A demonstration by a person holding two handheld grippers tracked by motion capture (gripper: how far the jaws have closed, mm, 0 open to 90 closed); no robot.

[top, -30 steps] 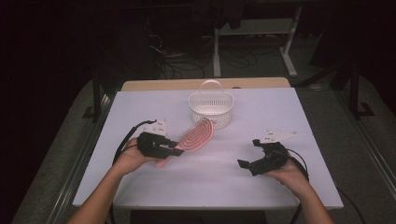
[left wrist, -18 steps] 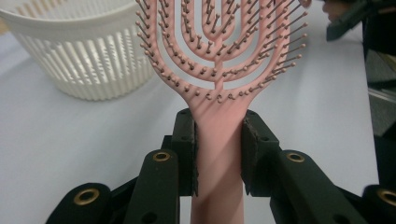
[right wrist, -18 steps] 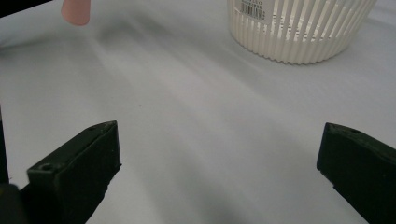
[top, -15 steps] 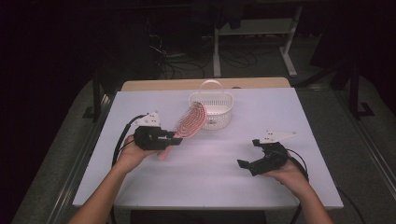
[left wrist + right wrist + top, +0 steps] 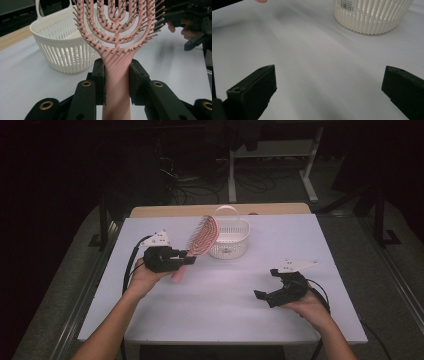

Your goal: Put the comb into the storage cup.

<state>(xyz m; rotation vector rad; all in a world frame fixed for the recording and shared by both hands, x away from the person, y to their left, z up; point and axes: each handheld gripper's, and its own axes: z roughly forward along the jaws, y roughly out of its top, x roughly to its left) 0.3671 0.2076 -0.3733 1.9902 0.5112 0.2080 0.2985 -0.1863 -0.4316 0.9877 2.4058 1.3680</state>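
Two claws at work over a white bench (image 5: 165, 320), read from left to right. Left claw (image 5: 186, 260) sits clamped on the neck of a pink hairbrush (image 5: 202, 236), just where the handle meets the head; the left gripper view shows a black pad pressed flat to each side of that handle (image 5: 117, 82). Grip low on the handle looks deliberate: it leaves the bristled head free and out front, so the head can lead into an opening. Brush is off the bench, tilted up and to the right, its head reaching toward the near-left side of the white basket (image 5: 229, 240) and overlapping its rim in the high view; whether it touches the rim cannot be told. Basket stands upright near the middle of the far edge, slatted wall, looped handle at the back, mouth open upward, which suits a drop from above. Judgement: the brush is being carried to the basket and is close to going in, not yet released. Right claw (image 5: 267, 287) rests low near the bench on the right, well apart from the basket, jaws wide apart with nothing between them; its own view shows bare bench between the two pads. Seems parked clear of the left hand's path.
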